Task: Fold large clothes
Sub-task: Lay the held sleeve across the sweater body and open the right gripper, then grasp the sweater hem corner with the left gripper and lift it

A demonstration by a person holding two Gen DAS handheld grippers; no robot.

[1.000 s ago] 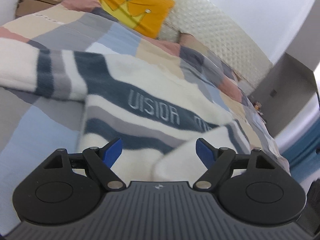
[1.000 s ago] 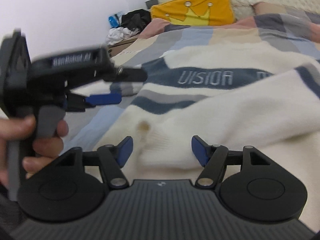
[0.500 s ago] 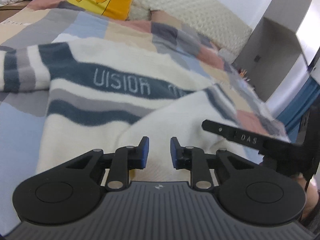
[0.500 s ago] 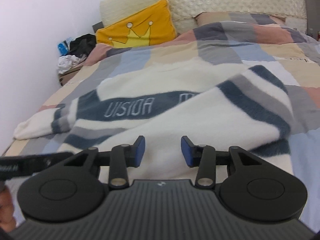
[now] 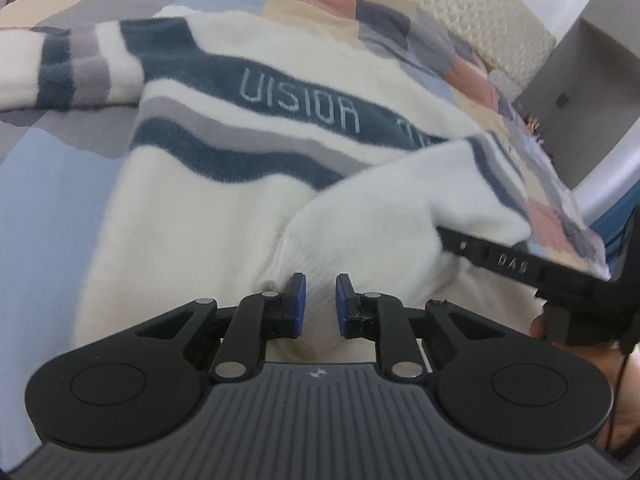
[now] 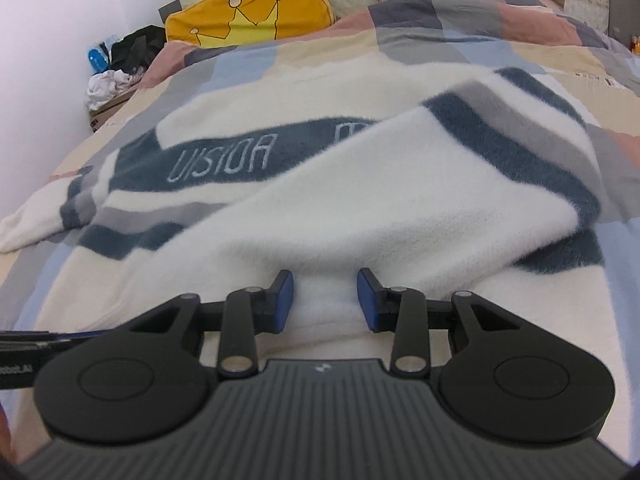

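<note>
Left wrist view: the left claw (image 5: 321, 305) points down at the near hem of the cream sweater (image 5: 248, 216), which lies spread on the bed (image 5: 44, 184) with its striped chest band running away and to the right. Its jaws have just been closing and now stand narrow, with a ribbed roll of the hem between the blue pads (image 5: 298, 306); the cloth bulges through the gap, so I judge it pinched. The folded-in sleeve (image 5: 404, 208) lies just beyond the claw, up and to the right. The right claw's black body (image 5: 520, 268) enters from the right edge, close beside.

Right wrist view: the right claw (image 6: 326, 300) meets the same near hem, directly ahead and below. Its jaws have also just been closing; they stand wider, hem cloth fills the gap, and the pads (image 6: 365, 300) appear to bear on it. The sweater's long axis runs from the claws toward the yellow pillow (image 6: 256, 12), so the coming fold probably carries the hem straight away, with both claws side by side and about equally near.
</note>
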